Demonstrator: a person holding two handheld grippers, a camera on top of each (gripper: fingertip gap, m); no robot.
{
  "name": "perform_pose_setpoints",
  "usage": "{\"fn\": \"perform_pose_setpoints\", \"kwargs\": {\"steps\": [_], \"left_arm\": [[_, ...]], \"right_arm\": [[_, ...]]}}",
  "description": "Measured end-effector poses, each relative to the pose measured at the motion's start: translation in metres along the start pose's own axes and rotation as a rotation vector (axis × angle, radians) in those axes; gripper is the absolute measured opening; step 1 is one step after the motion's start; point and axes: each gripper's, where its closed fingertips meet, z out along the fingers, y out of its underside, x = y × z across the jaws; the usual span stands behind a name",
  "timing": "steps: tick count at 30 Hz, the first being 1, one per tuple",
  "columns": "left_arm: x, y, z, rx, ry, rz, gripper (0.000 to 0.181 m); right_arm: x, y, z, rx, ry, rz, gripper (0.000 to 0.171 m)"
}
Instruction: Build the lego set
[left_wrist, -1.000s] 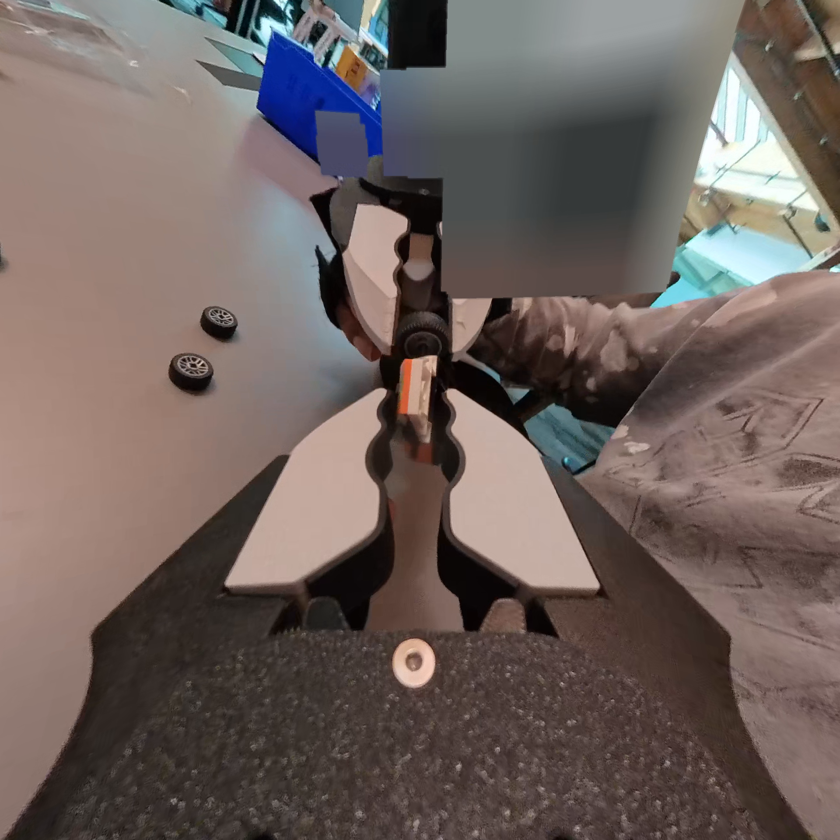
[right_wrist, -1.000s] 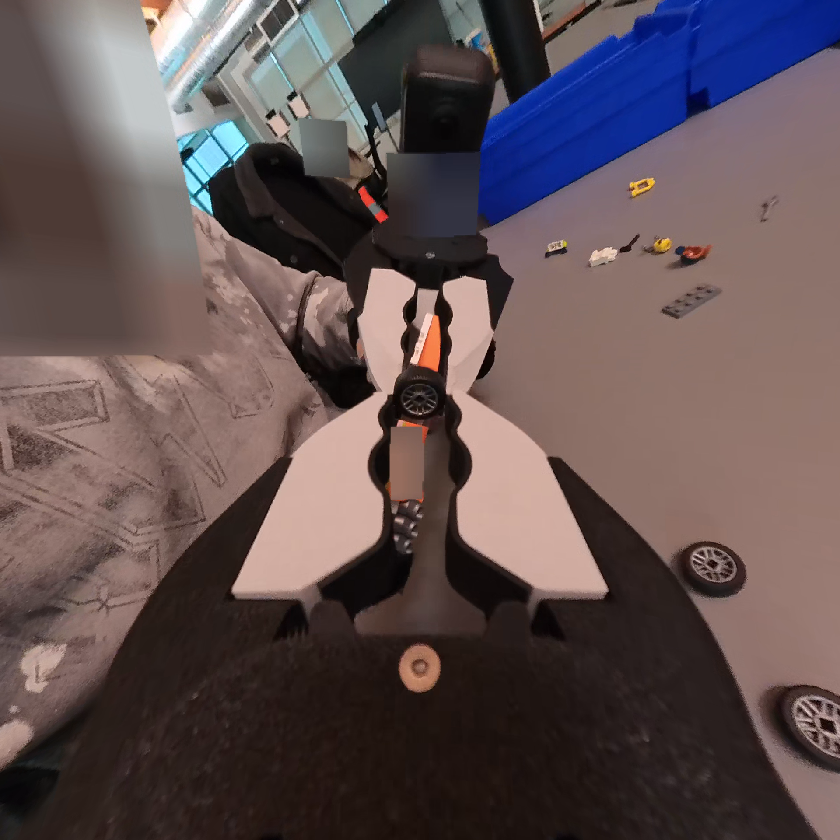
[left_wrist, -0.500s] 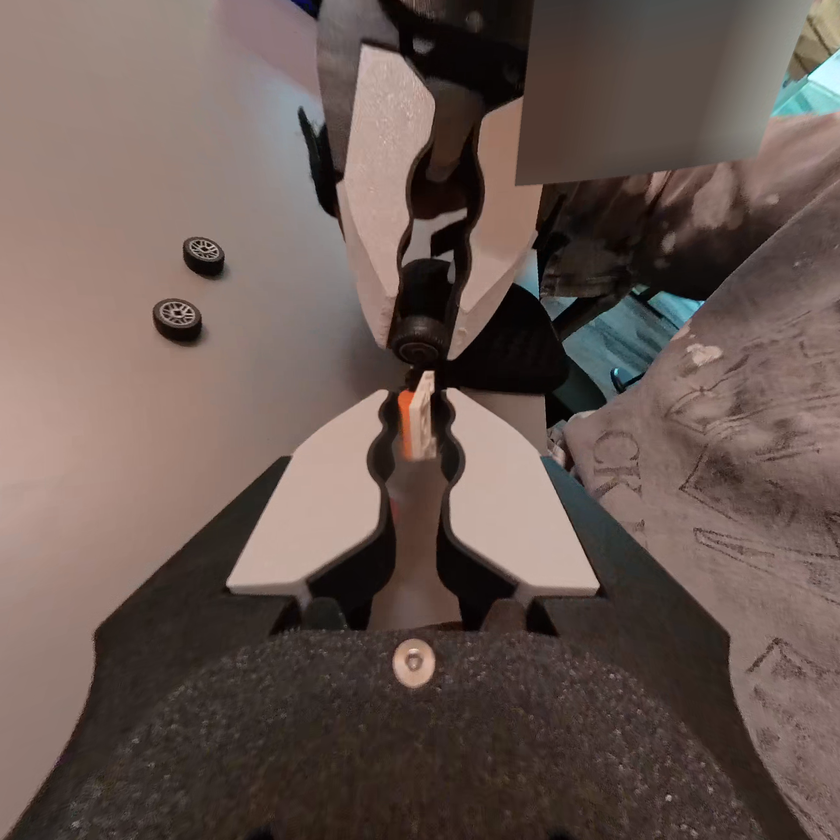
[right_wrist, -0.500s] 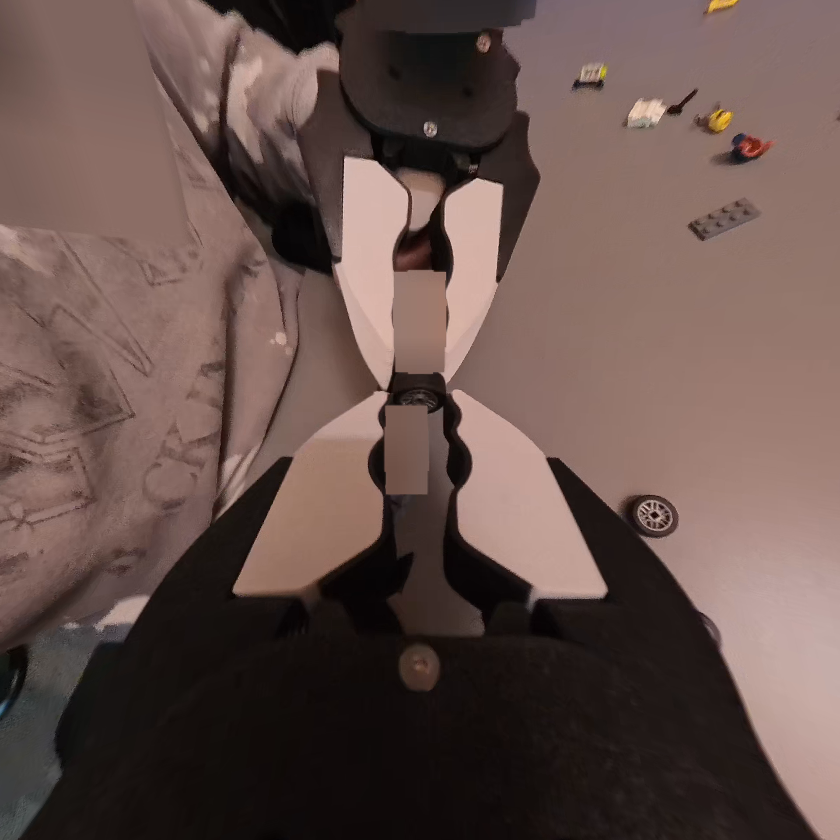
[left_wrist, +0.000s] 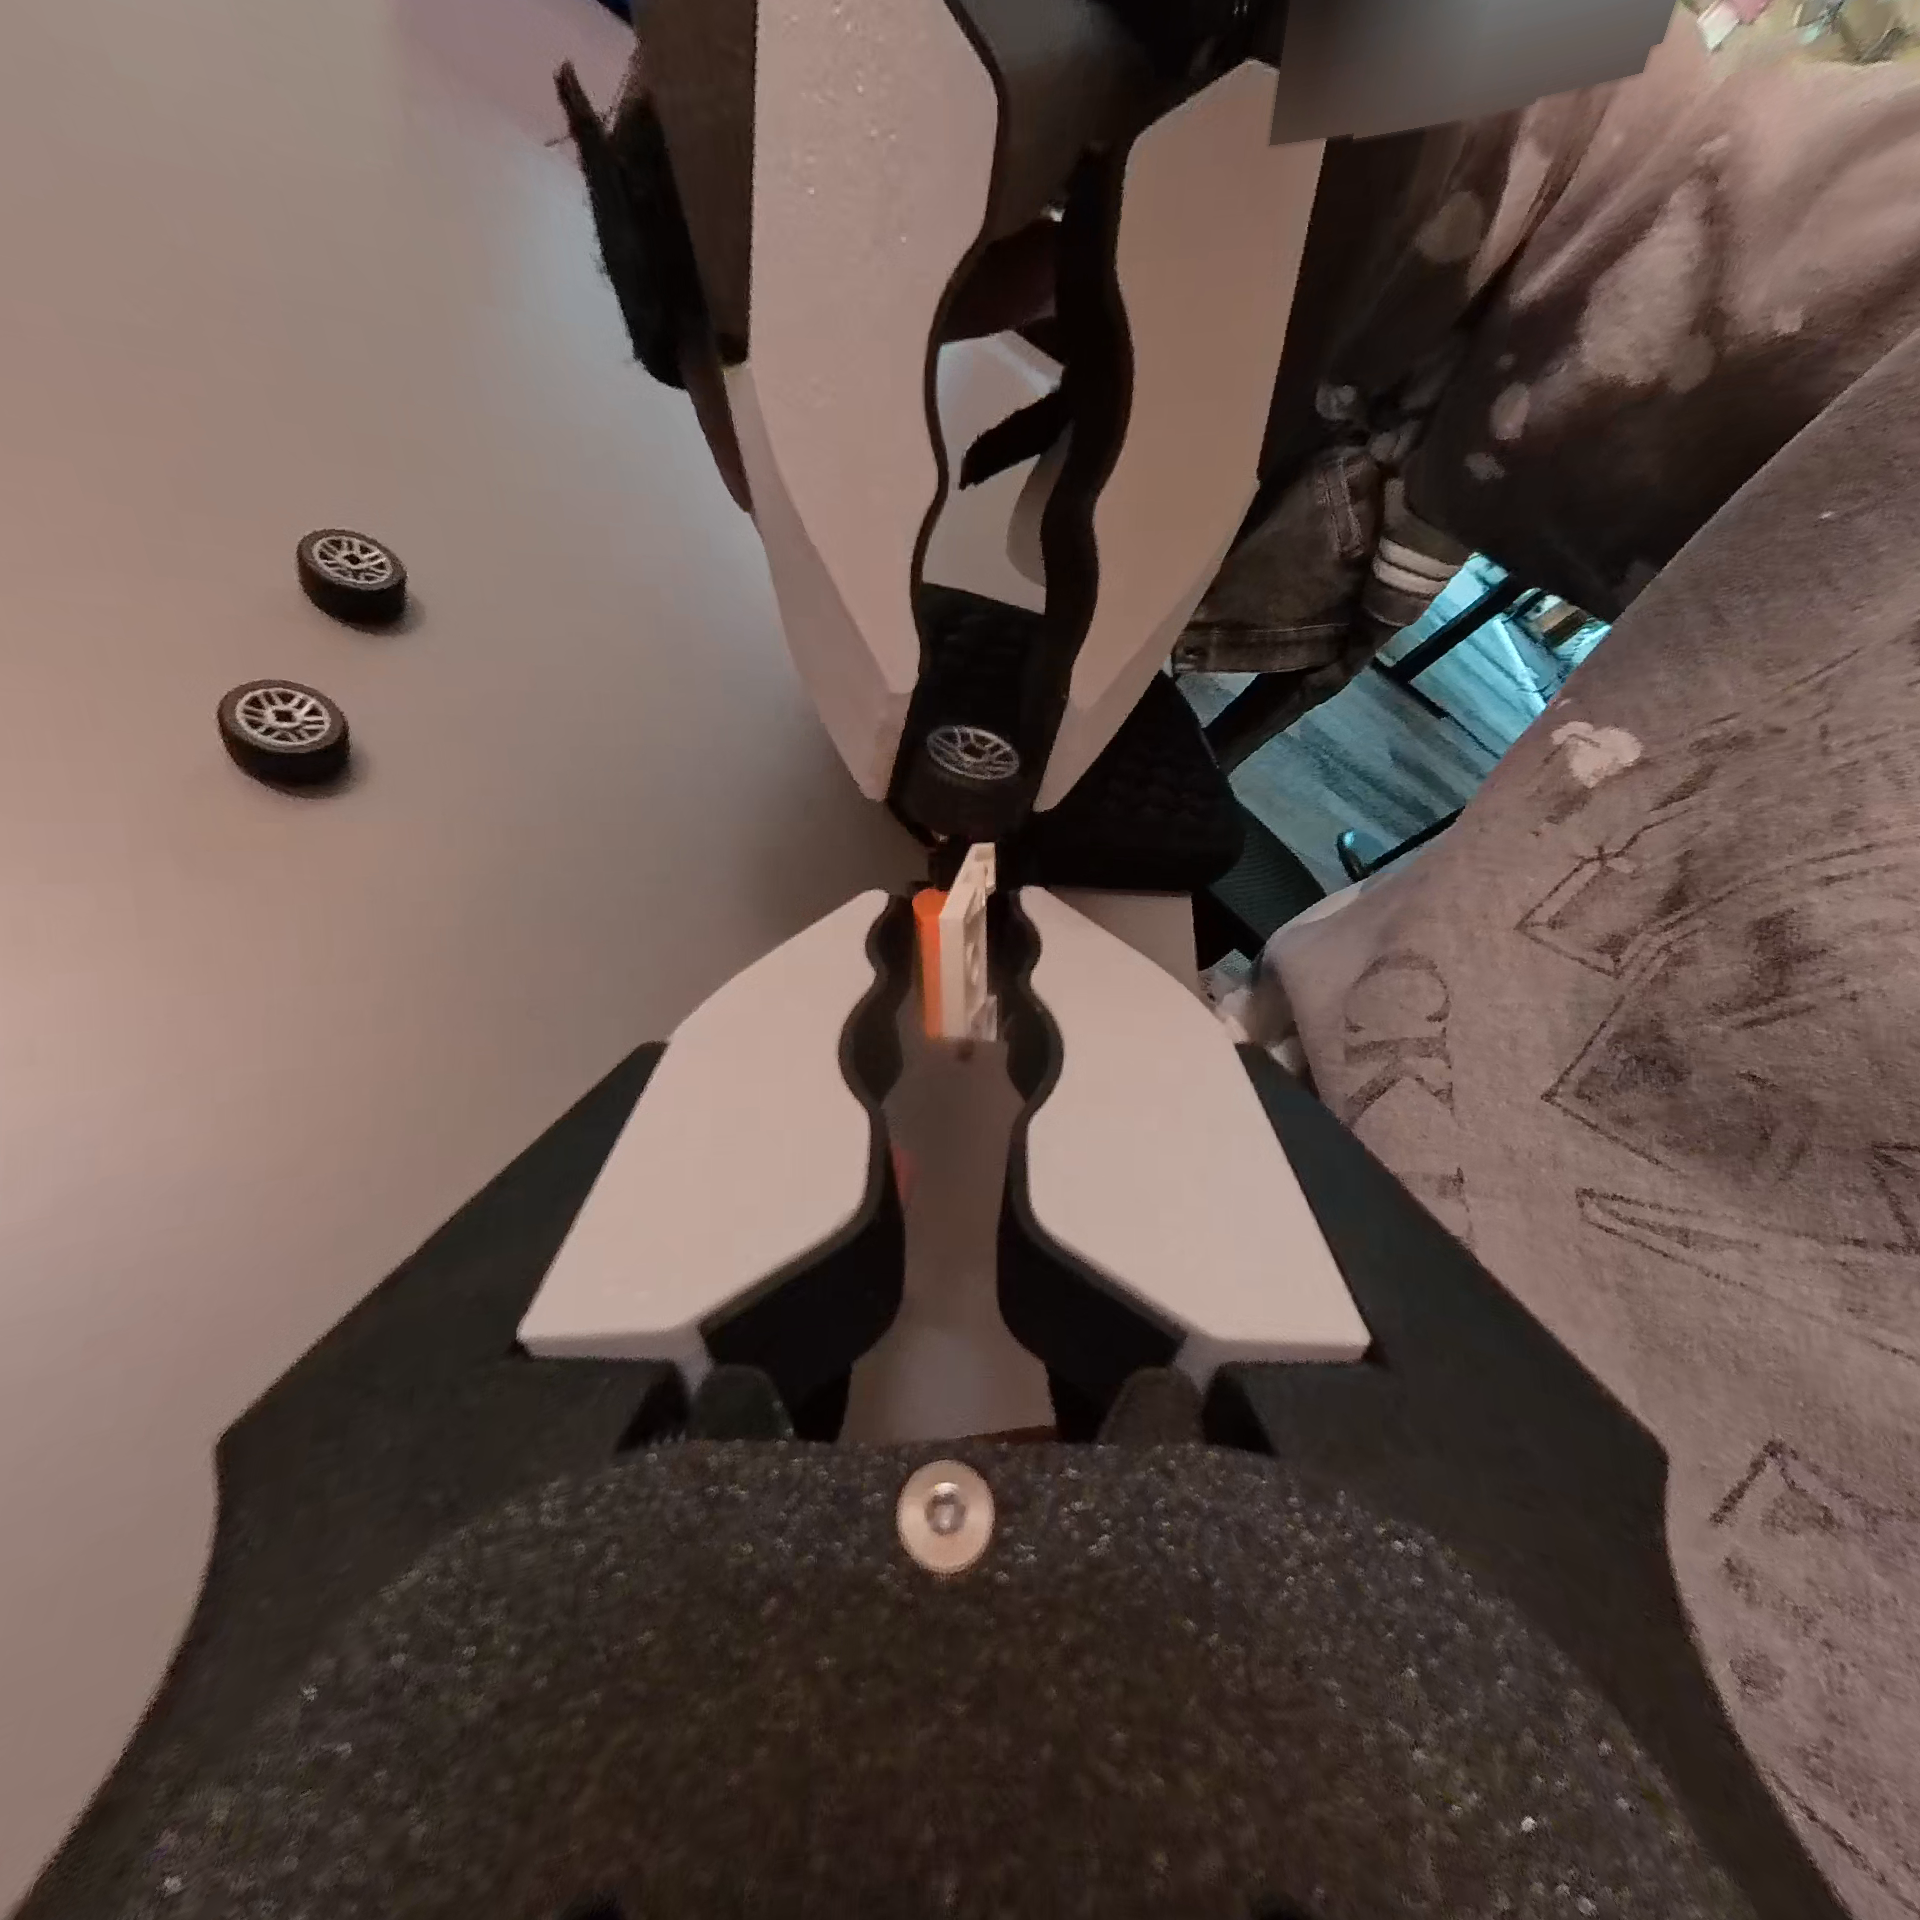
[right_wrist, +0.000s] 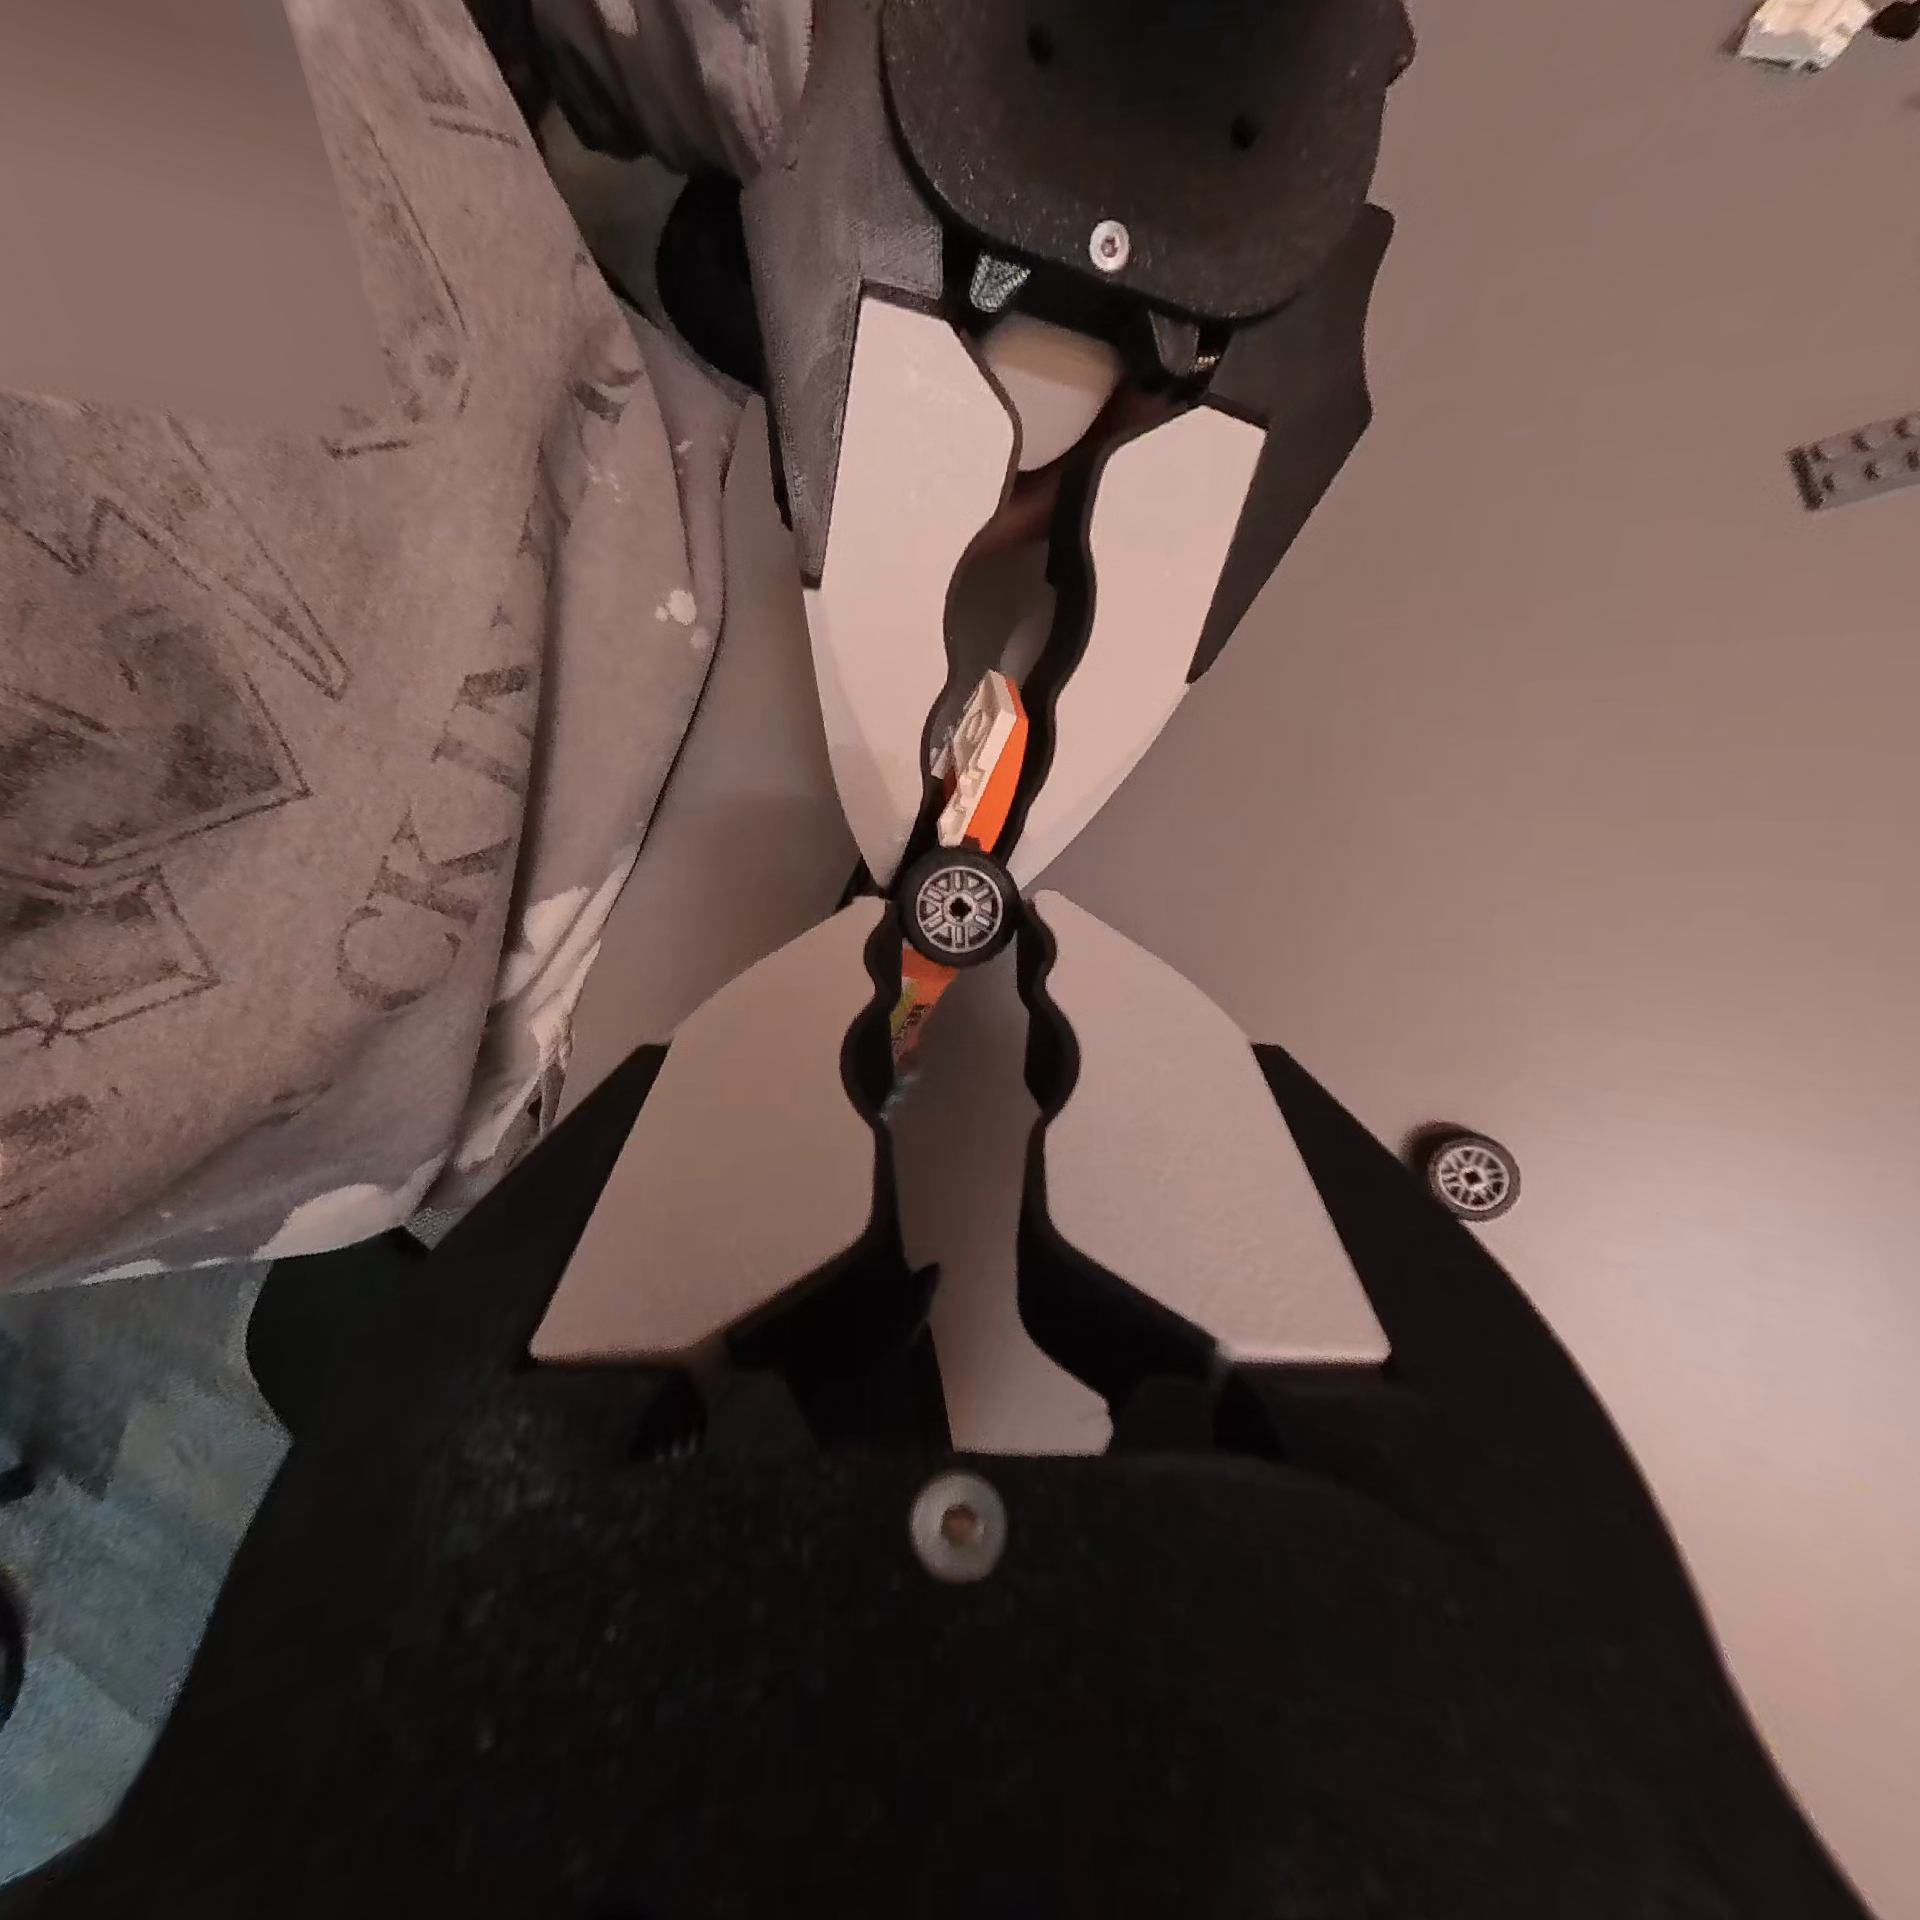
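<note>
Closing in since the earlier frame, we now press the wheel clamped in the right gripper against the orange-and-white assembly clamped in the left gripper, leaving two loose wheels unfitted.

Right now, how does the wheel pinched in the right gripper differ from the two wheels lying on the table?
The gripped wheel is held off the table by the right gripper, pressed against the orange and white lego assembly that the left gripper holds. The two loose wheels lie flat and untouched on the table. All have black tyres and grey spoked rims.
</note>
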Motion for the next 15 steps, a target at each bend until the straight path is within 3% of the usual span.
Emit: {"fn": "perform_pose_setpoints", "kwargs": {"steps": [9, 15], "left_arm": [[0.009, -0.018, -0.014, 0.134, 0.057, -0.019, 0.016], [0.011, -0.019, -0.013, 0.132, 0.064, -0.018, 0.016]], "right_arm": [[-0.001, -0.022, -0.013, 0.366, -0.089, 0.193, 0.021], [-0.004, -0.017, -0.011, 0.427, -0.081, 0.223, 0.021]]}}
